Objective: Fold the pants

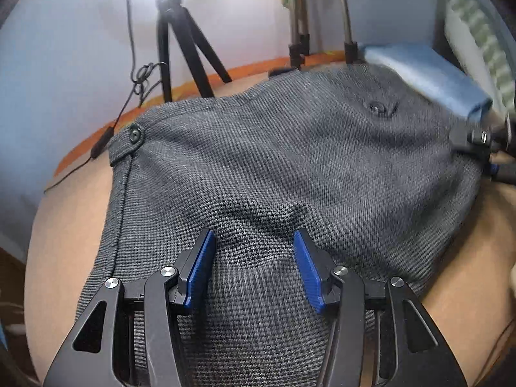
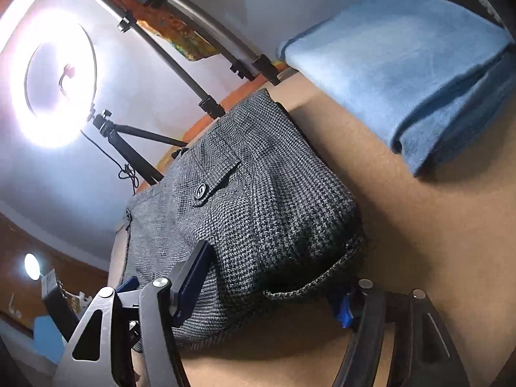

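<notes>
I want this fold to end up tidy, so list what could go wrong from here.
1. The left gripper has its jaws open over the gray pants; closing there may pinch only the top layer.
2. The right gripper straddles the pants' bulging folded edge, which could spring open.
3. The folded blue towel lies close beside the pants, and a wide swing might drag it.

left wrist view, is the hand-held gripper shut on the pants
No, the left hand-held gripper is open, its blue pads spread apart over the grey pants.
</notes>
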